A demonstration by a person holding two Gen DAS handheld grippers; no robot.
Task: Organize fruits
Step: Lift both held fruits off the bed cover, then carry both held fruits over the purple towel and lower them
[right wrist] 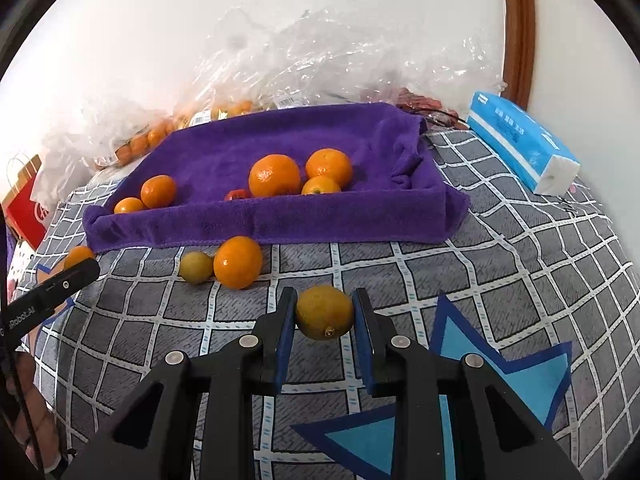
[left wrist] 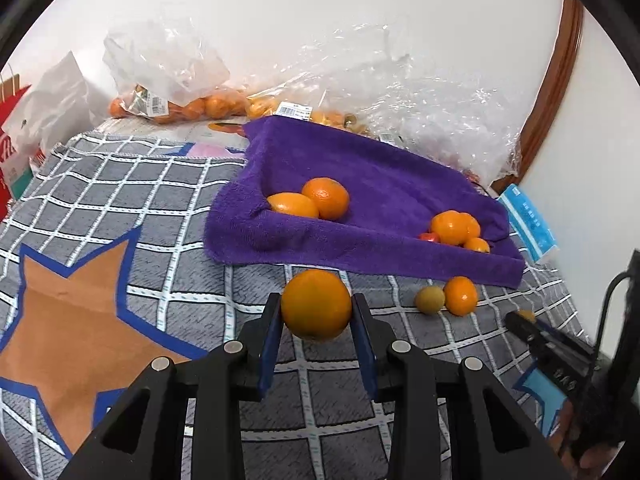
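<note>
Sorted: several oranges on purple towel (right wrist: 320, 220); in transit: left fingers (left wrist: 316, 312) clamping orange (left wrist: 316, 304), right fingers (right wrist: 324, 312) clamping lemon (right wrist: 324, 312); outstanding: two fruits (right wrist: 224, 266) on checked cloth.

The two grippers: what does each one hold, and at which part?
Left gripper holds an orange by its sides; right gripper holds a yellowish citrus likewise.

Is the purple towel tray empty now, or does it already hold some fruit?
It already holds fruit. The purple towel tray contains several oranges, such as the large orange, and one small red fruit; much of its floor is bare.
</note>
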